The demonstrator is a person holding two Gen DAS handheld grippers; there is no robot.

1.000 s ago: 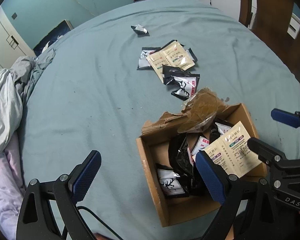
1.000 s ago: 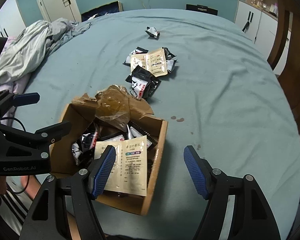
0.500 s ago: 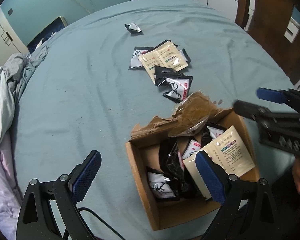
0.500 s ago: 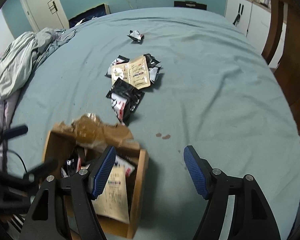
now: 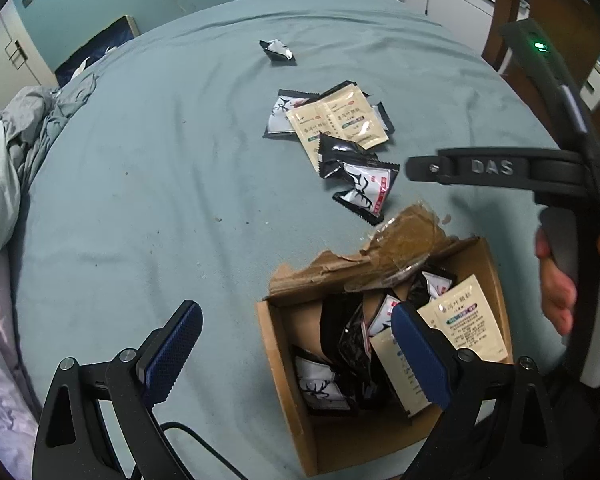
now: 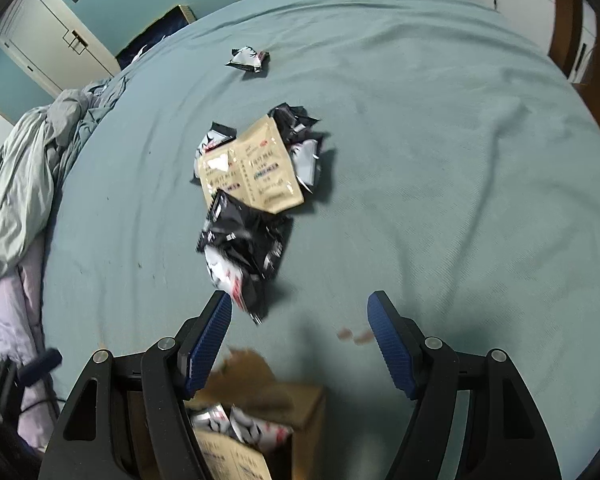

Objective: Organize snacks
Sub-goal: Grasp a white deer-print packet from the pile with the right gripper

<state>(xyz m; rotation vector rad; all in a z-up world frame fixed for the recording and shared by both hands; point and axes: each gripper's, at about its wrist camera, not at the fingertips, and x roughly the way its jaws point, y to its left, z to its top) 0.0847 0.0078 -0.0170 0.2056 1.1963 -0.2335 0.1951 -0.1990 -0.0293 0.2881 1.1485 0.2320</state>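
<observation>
A loose heap of black-and-white and beige foil snack packets (image 6: 256, 184) lies on the teal bedsheet (image 6: 440, 160), just ahead of the right gripper (image 6: 300, 328), whose blue-padded jaws gape wide with nothing between them. The heap's long axis runs away from the tongs, toward a lone packet (image 6: 247, 58) farther on. The torn brown cardboard box (image 5: 284, 360), part-filled with packets, sits beside the left gripper (image 5: 296, 348), also spread wide and empty. Crumpled grey bedding (image 6: 28, 176) lies left; teal walls and white cupboards stand beyond.
</observation>
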